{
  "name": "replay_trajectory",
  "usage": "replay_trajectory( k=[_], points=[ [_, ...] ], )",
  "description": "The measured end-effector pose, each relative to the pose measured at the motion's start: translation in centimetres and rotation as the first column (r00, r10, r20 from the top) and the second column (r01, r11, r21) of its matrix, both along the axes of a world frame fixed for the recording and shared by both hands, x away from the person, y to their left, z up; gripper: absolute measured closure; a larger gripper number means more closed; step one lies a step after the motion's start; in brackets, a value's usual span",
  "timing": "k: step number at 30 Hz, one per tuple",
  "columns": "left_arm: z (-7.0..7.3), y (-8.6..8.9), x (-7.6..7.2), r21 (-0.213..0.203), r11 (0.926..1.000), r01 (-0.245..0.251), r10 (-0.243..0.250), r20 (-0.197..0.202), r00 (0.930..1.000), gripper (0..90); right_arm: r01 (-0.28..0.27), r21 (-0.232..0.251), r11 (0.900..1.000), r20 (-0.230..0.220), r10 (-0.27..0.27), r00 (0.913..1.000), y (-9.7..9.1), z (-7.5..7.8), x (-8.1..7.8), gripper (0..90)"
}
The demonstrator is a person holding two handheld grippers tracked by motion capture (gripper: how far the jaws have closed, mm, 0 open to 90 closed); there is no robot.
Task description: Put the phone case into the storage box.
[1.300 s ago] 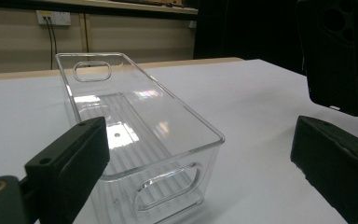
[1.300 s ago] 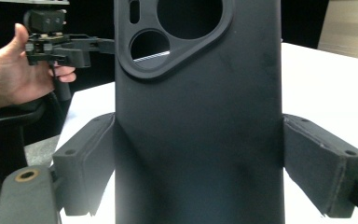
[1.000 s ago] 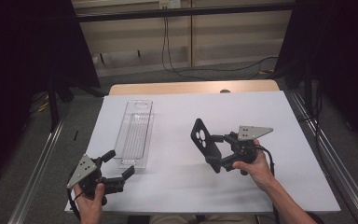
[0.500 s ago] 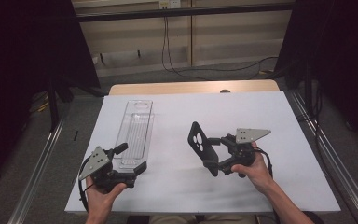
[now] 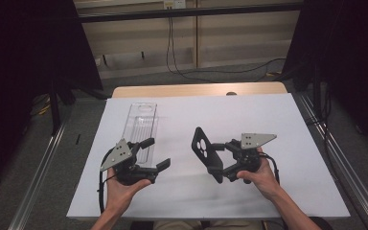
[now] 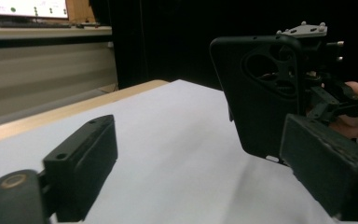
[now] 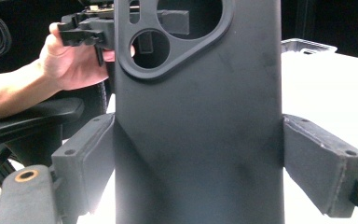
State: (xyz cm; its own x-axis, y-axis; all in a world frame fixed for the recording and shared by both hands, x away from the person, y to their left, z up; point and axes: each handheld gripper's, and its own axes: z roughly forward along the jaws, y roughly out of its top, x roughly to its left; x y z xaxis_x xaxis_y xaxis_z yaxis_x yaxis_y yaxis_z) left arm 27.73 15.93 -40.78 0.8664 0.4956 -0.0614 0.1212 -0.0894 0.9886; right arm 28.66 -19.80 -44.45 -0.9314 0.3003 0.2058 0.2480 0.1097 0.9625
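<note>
Black plastic phone case (image 5: 206, 152) clamped upright in right hand-held gripper (image 5: 220, 163) | left hand-held gripper (image 5: 154, 154), jaws just narrowing yet agape and empty, nearing it | handover pending

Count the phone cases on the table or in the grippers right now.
1: a black phone case, clamped upright between the right gripper pads above the white table cover. The clear tray looks empty, though its transparency could hide something.

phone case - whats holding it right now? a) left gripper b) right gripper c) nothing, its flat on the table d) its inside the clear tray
b: in the right gripper view the black phone case stands upright with the pads of the right gripper pressed on its two side edges; the left gripper is open and apart from it.
</note>
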Motion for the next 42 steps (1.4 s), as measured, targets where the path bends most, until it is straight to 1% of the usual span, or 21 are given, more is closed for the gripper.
replay_trajectory(
  k=[2, 4, 5, 6, 7, 8, 9, 10, 13, 15, 20, 21, 22, 24, 25, 29, 34, 36, 39, 41, 42],
  points=[
    [0.2, -0.3, 0.2, 0.007, 1.0, -0.003, 0.002, 0.009, 1.0, 12.1, -0.002, 0.004, 1.0, 0.003, 0.002, 1.0, 0.0, 0.1, 0.0, 14.4],
    [0.4, -0.6, 0.5, -0.02, 0.9998, 0.007, -0.007, 0.005, 1.0, 12.5, 0.002, 0.009, 1.0, 0.004, -0.002, 1.0, 0.0, 0.1, 0.0, 14.4],
    [0.5, -0.8, 0.5, -0.004, 0.9997, -0.022, 0.022, 0.015, 0.9996, 13.6, -0.001, 0.01, 1.0, 0.004, 0.001, 1.0, 0.0, 0.1, 0.0, 14.4],
    [0.5, -1.0, 0.9, -0.015, 0.9997, 0.019, -0.019, 0.014, 0.9997, 14.2, -0.005, 0.009, 0.9999, 0.005, 0.005, 1.0, 0.0, 0.1, 0.0, 14.4],
    [0.5, -1.1, 1.0, -0.007, 0.9999, 0.016, -0.016, 0.018, 0.9997, 15.3, -0.006, 0.011, 0.9999, 0.004, 0.006, 1.0, 0.0, 0.1, 0.0, 14.4],
    [0.5, -1.3, 1.2, -0.021, 0.9997, 0.013, -0.012, 0.016, 0.9998, 15.5, -0.006, 0.01, 0.9999, 0.004, 0.006, 1.0, 0.0, 0.1, 0.0, 14.4],
    [0.6, -1.5, 1.2, -0.013, 0.9998, -0.013, 0.013, 0.012, 0.9998, 15.6, -0.005, 0.01, 0.9999, 0.005, 0.005, 1.0, 0.0, 0.1, 0.0, 14.4],
    [0.6, -1.7, 1.5, -0.023, 0.9996, 0.016, -0.016, 0.015, 0.9998, 16.6, -0.006, 0.011, 0.9999, 0.004, 0.005, 1.0, 0.0, 0.1, 0.0, 14.4],
    [0.7, -2.3, 1.9, -0.005, 0.9993, 0.038, -0.038, 0.019, 0.9991, 18.8, -0.012, 0.012, 0.9999, 0.004, 0.012, 0.9999, 0.1, 0.1, 0.0, 14.4],
    [0.9, -2.8, 2.3, -0.008, 0.9977, 0.068, -0.068, 0.013, 0.9976, 21.3, -0.01, 0.011, 0.9999, 0.004, 0.01, 0.9999, 0.2, 0.1, 0.0, 14.4],
    [1.5, -3.8, 3.1, -0.009, 0.9958, 0.091, -0.091, 0.035, 0.9953, 25.6, -0.019, 0.012, 0.9997, -0.001, 0.019, 0.9998, 0.3, 0.1, -0.1, 14.4],
    [1.6, -3.8, 3.1, -0.006, 0.9943, 0.106, -0.106, 0.027, 0.994, 26.6, -0.019, 0.012, 0.9998, -0.001, 0.019, 0.9998, 0.4, 0.0, -0.1, 14.4],
    [1.6, -4.1, 3.3, -0.016, 0.9943, 0.106, -0.105, 0.029, 0.994, 27.6, -0.024, 0.012, 0.9996, -0.002, 0.024, 0.9997, 0.4, 0.0, -0.1, 14.4],
    [1.6, -4.4, 3.5, -0.008, 0.9946, 0.103, -0.103, 0.035, 0.9941, 28.9, -0.025, 0.013, 0.9996, 0.0, 0.025, 0.9997, 0.4, 0.1, -0.1, 14.4],
    [1.5, -4.4, 3.6, 0.002, 0.9934, 0.115, -0.115, 0.033, 0.9928, 30.0, -0.025, 0.016, 0.9996, -0.001, 0.025, 0.9997, 0.4, 0.1, -0.1, 14.4],
    [1.0, -5.0, 4.0, -0.005, 0.9929, 0.119, -0.119, 0.029, 0.9925, 34.5, -0.026, 0.023, 0.9994, -0.001, 0.026, 0.9997, 0.4, 0.1, -0.1, 14.4],
    [0.8, -5.6, 4.3, -0.007, 0.9912, 0.132, -0.132, 0.044, 0.9903, 38.9, -0.03, 0.025, 0.9992, -0.003, 0.03, 0.9995, 0.6, 0.1, -0.1, 14.3],
    [0.7, -5.6, 4.4, -0.013, 0.989, 0.147, -0.146, 0.048, 0.9881, 42.5, -0.041, 0.024, 0.9989, -0.005, 0.041, 0.9991, 0.7, 0.0, -0.1, 14.3],
    [0.7, -5.7, 4.5, -0.021, 0.9896, 0.142, -0.141, 0.054, 0.9886, 44.7, -0.049, 0.022, 0.9986, -0.006, 0.049, 0.9988, 0.9, 0.0, -0.1, 14.4],
    [0.7, -5.8, 4.5, -0.045, 0.9894, 0.138, -0.135, 0.064, 0.9888, 46.4, -0.051, 0.02, 0.9985, -0.008, 0.051, 0.9987, 1.0, -0.1, -0.1, 14.3],
    [0.8, -5.7, 4.6, -0.034, 0.9885, 0.147, -0.145, 0.059, 0.9877, 48.3, -0.052, 0.023, 0.9984, -0.009, 0.052, 0.9986, 1.0, -0.1, -0.1, 14.3]
  ],
)
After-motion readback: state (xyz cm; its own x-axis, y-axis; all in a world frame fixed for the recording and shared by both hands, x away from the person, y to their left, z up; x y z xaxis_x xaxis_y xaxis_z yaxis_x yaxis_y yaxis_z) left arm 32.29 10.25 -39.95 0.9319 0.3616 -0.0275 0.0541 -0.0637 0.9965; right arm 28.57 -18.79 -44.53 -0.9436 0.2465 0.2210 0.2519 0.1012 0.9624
